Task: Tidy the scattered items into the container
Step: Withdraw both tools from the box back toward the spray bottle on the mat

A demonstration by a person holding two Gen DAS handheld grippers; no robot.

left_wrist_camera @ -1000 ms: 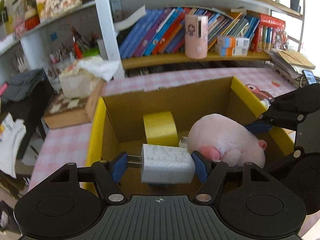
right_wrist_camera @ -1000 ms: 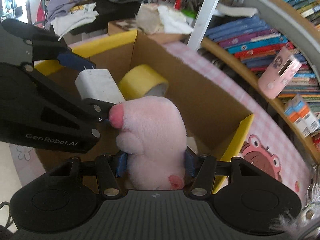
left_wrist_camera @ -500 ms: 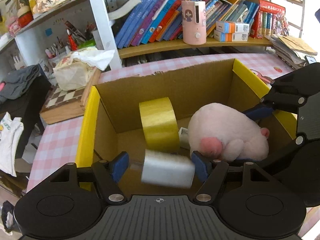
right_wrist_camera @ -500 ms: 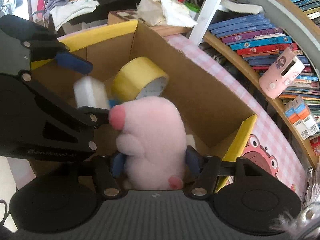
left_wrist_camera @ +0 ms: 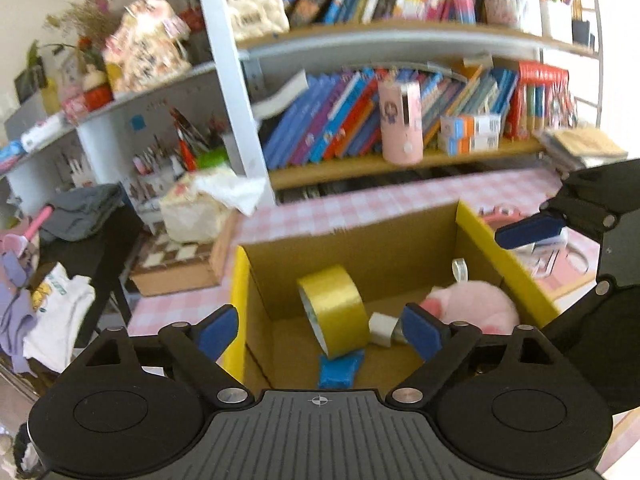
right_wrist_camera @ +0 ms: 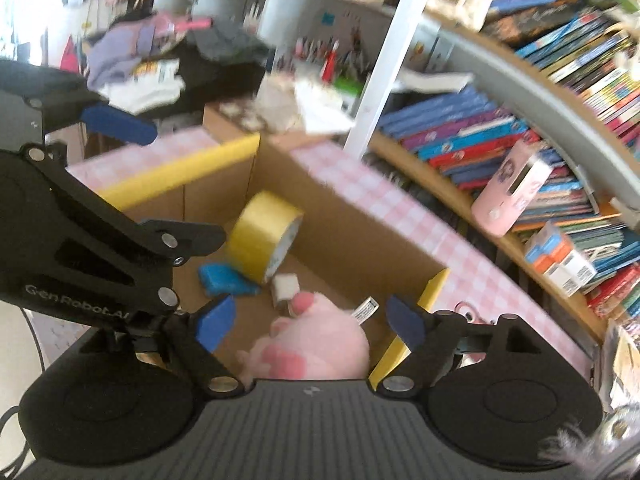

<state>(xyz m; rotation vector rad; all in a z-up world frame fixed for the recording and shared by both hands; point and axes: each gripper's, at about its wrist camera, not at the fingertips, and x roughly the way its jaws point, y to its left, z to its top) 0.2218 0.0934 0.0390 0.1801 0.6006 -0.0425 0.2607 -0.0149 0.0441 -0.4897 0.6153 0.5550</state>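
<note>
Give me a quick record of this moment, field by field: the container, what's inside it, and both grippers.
container: open cardboard box with yellow flaps
inside: yellow tape roll, pink plush toy, small white block, blue flat item
left gripper: open, empty, jaws just opened
right gripper: open, empty, above the plush, jaws just opened

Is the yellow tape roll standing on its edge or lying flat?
On its edge: the yellow tape roll stands in the cardboard box, its open core facing sideways.

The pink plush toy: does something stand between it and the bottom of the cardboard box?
Nothing visible does. The pink plush toy already lies inside the cardboard box, beside the yellow tape roll. The right gripper is open above it, jaws just opened, not pressing it.
</note>
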